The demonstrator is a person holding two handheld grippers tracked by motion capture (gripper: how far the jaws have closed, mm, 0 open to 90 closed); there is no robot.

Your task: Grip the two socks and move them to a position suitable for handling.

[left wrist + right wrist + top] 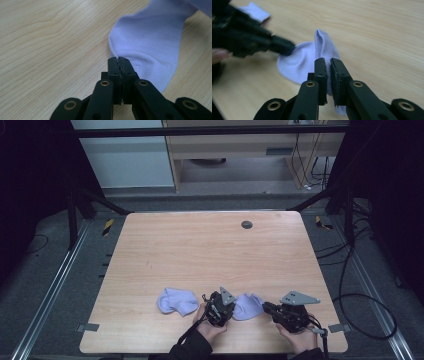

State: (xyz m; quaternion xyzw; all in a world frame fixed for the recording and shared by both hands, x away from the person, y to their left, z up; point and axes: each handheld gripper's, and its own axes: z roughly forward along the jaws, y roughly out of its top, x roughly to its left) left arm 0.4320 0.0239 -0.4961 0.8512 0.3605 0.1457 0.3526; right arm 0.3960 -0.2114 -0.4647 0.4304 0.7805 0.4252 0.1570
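A lavender sock [248, 306] lies near the table's front edge, between my two grippers. My left gripper [233, 309] reaches in from the sock's left. In the left gripper view it [119, 60] is shut on the sock's near edge [150, 42], jaws pressed together. My right gripper [266, 307] comes in from the right. In the right gripper view it [328, 65] is shut on a fold of the sock [324, 45] that stands up from the wood. The left gripper [284, 47] shows there at the sock's far side. A second lavender sock [177, 301] lies to the left, untouched.
The wooden table [210, 250] has a round dark grommet [246, 224] near its back edge. Black frame posts stand at the back corners, and cables [360, 300] loop on the floor at the right. The second sock [255, 11] lies beyond the left gripper.
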